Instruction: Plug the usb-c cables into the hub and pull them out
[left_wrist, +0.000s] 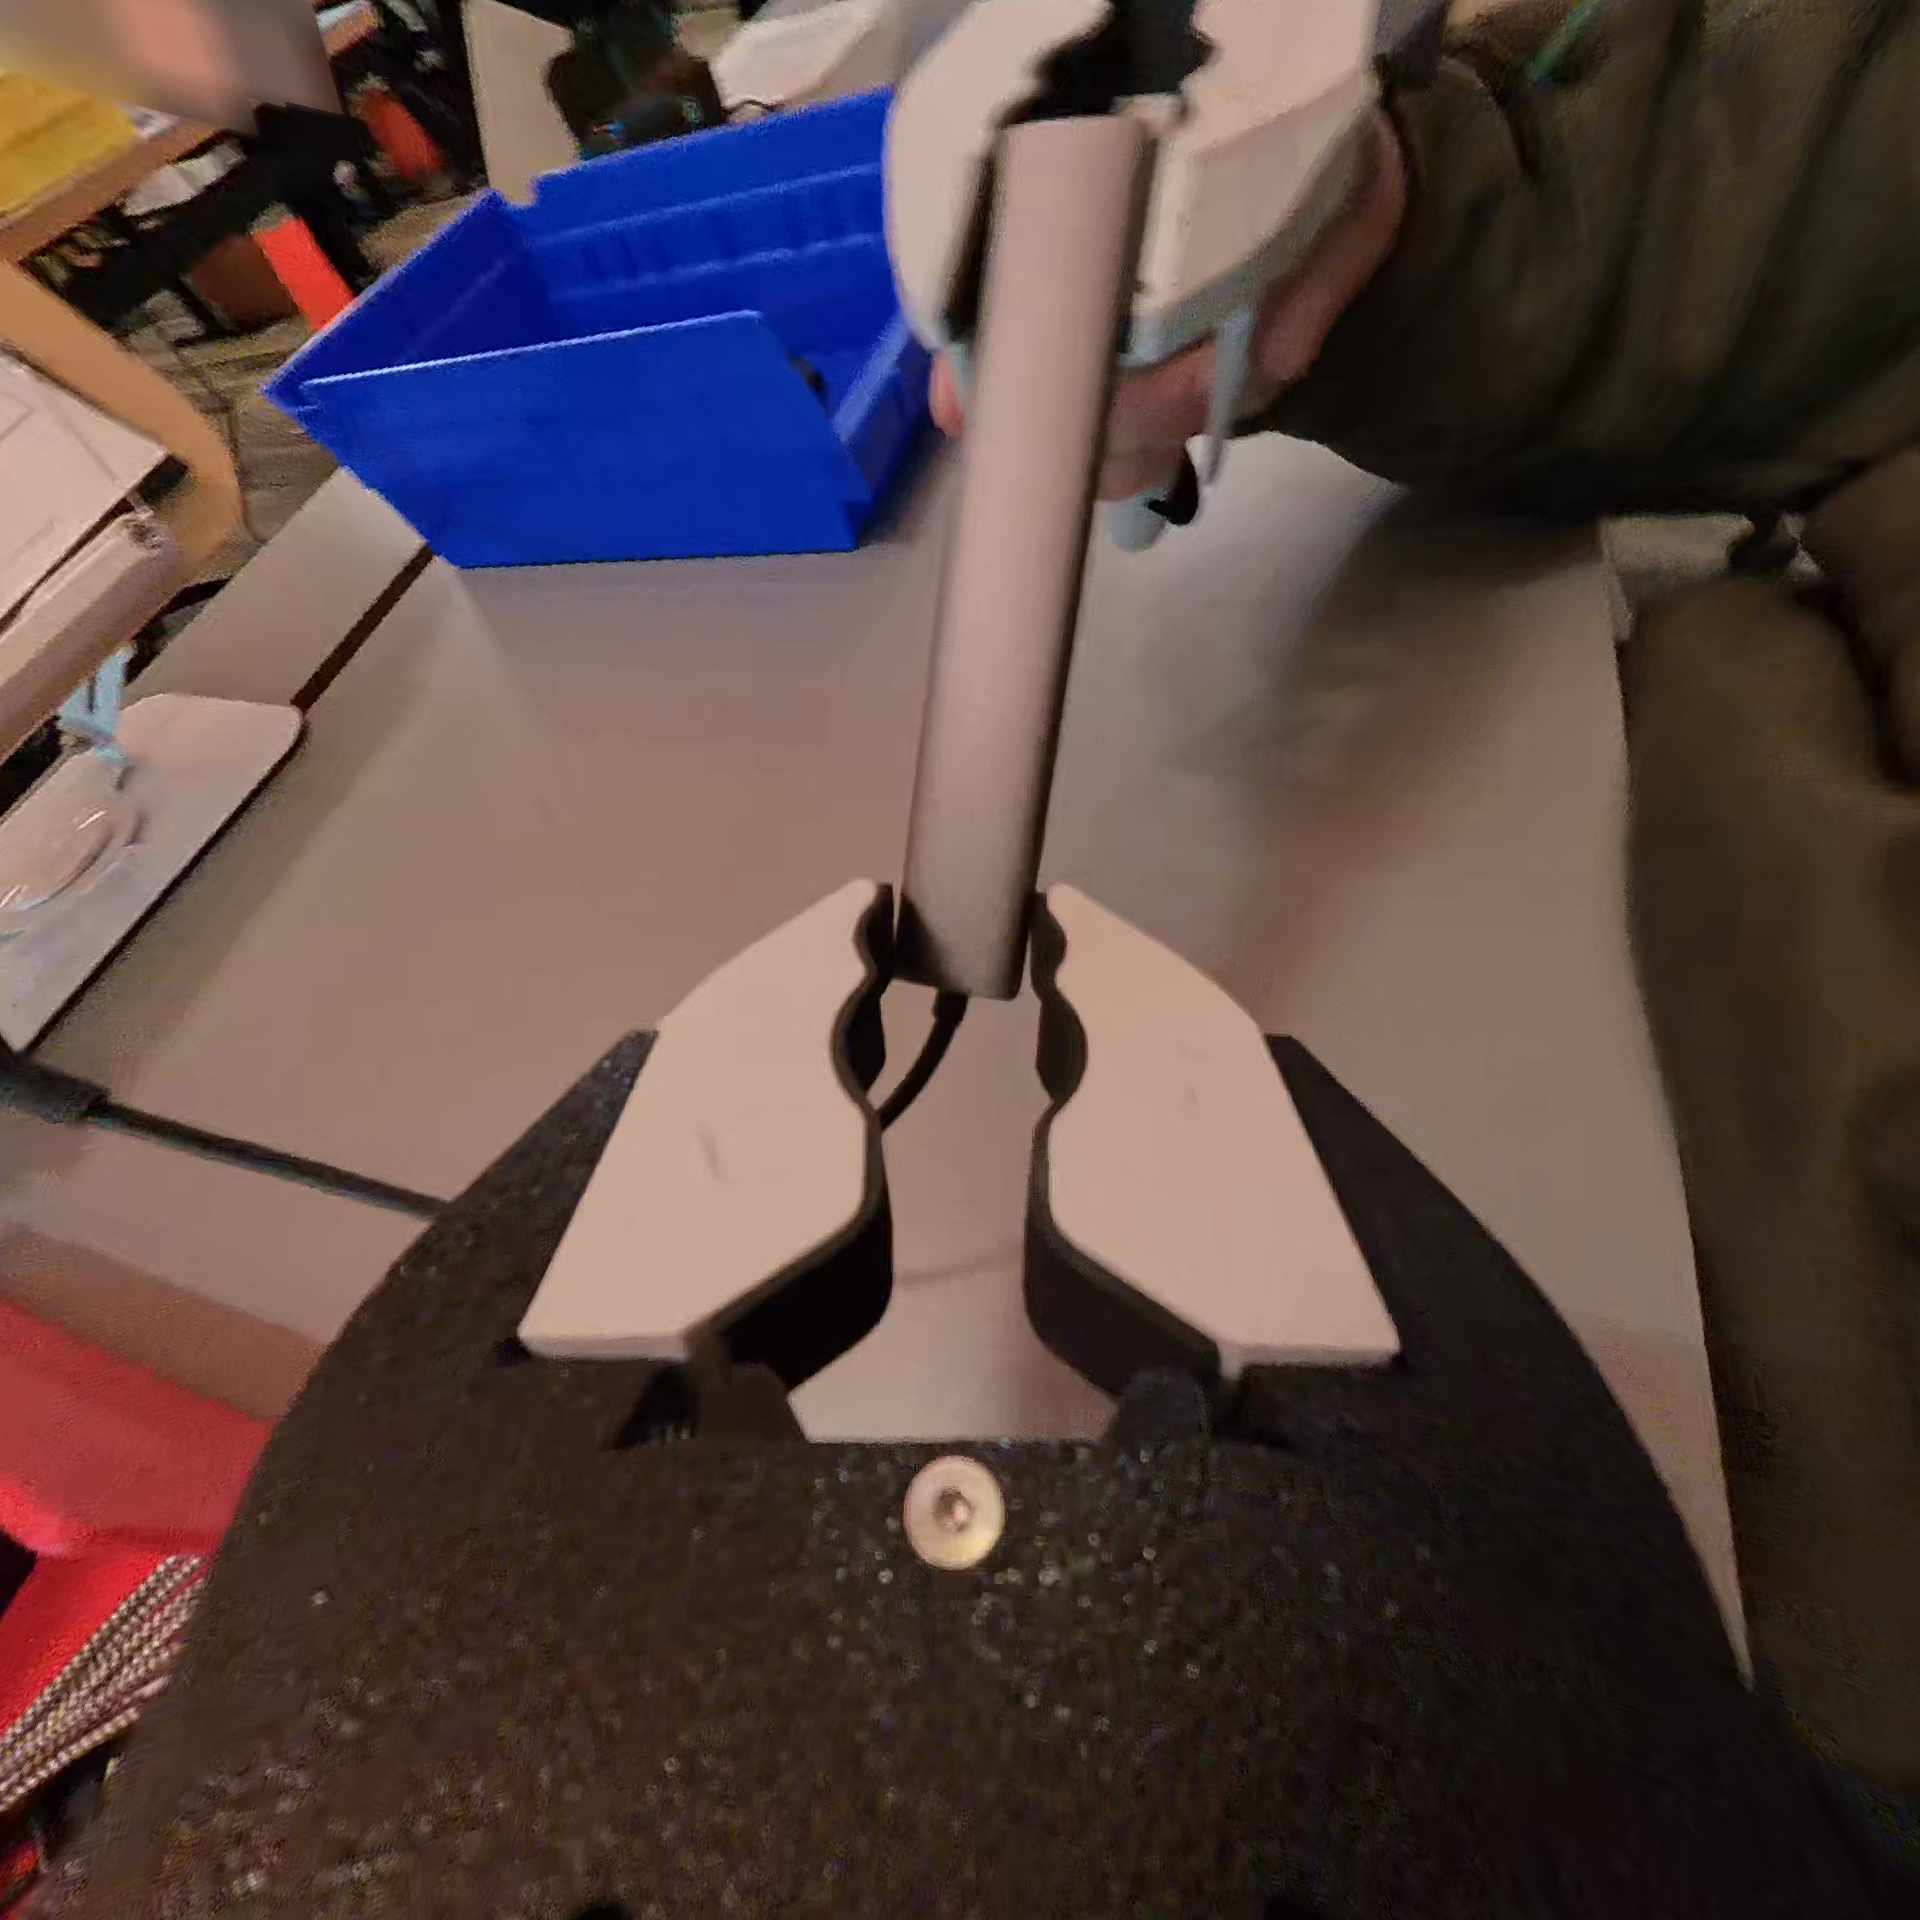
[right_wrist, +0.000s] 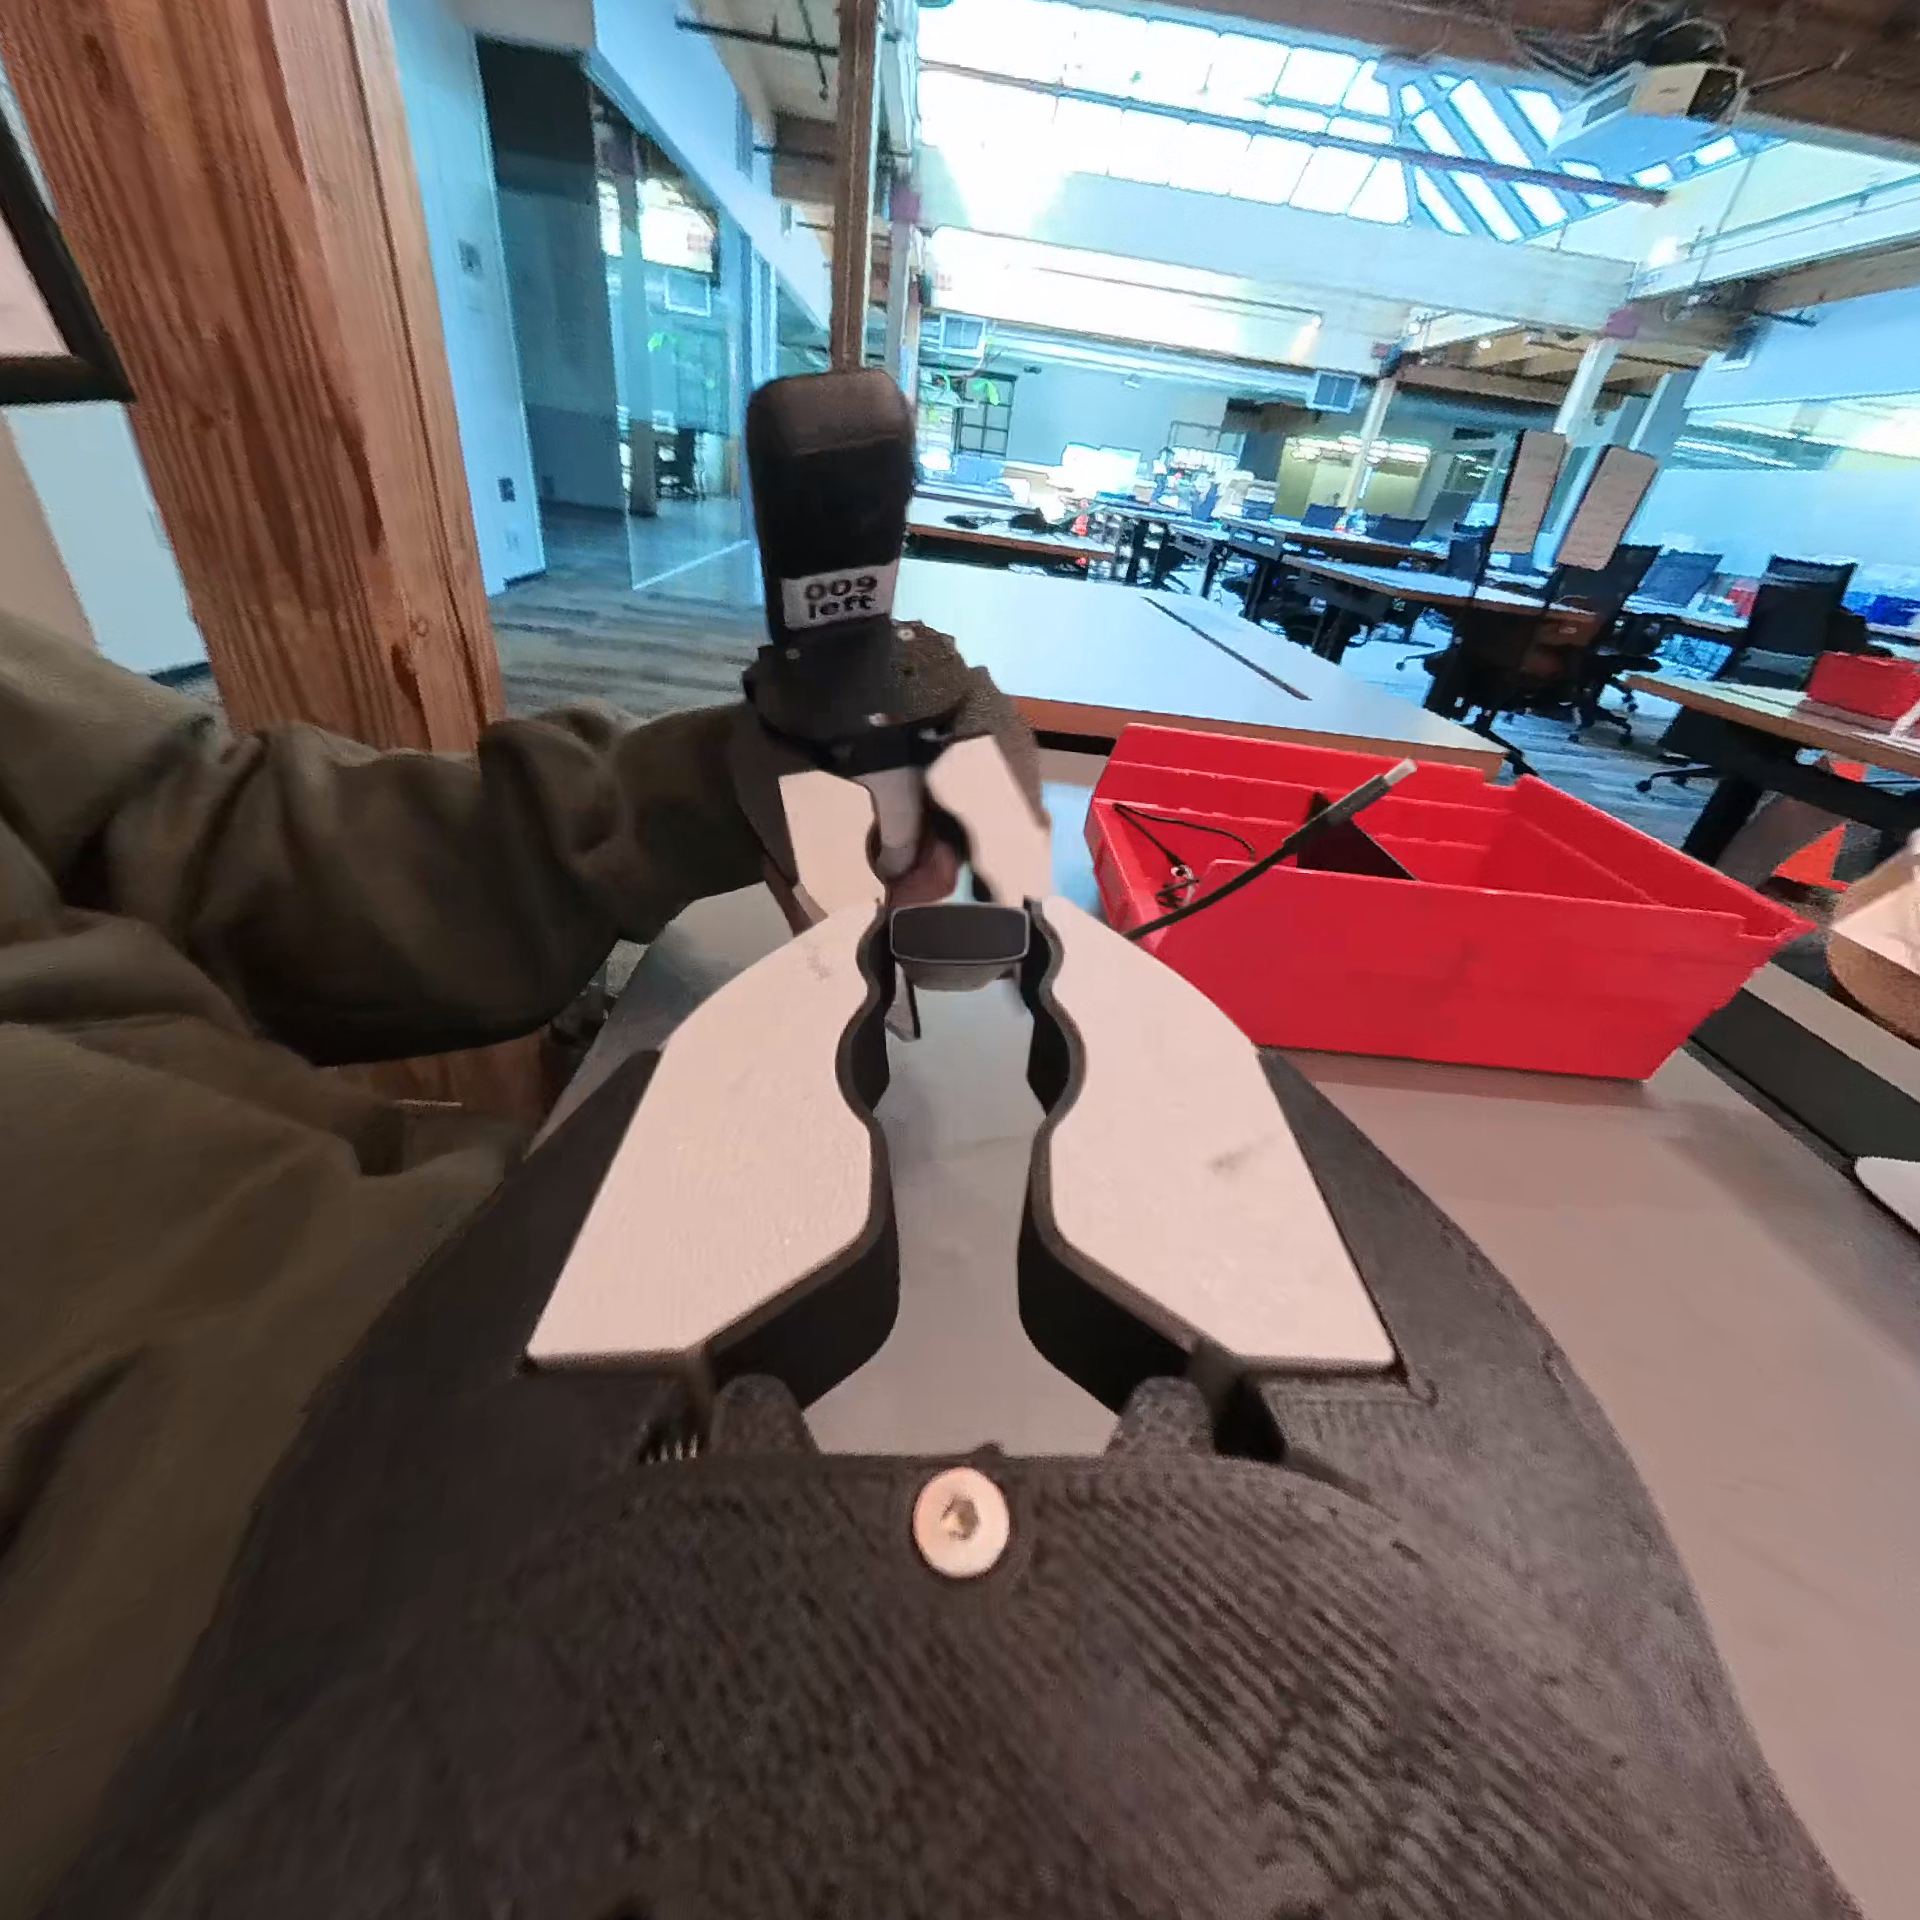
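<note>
While the silver hub (left_wrist: 1023, 540) hangs above the table (left_wrist: 582, 790) clamped end-to-end between left gripper (left_wrist: 961, 940) and right gripper (right_wrist: 958, 940), no cable looks plugged in; a cable (right_wrist: 1288, 842) lies in the red bin (right_wrist: 1455, 935) beyond, so plugging appears undone.

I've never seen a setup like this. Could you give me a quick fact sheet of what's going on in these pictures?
Held item: grey hub, spanning between the two grippers
Left gripper: shut on one end of the hub
Right gripper: shut on the opposite end
Surface: grey table
Blue bin: on the table beyond the hub
Red bin: on the table, black cable with a metal plug poking out
</note>
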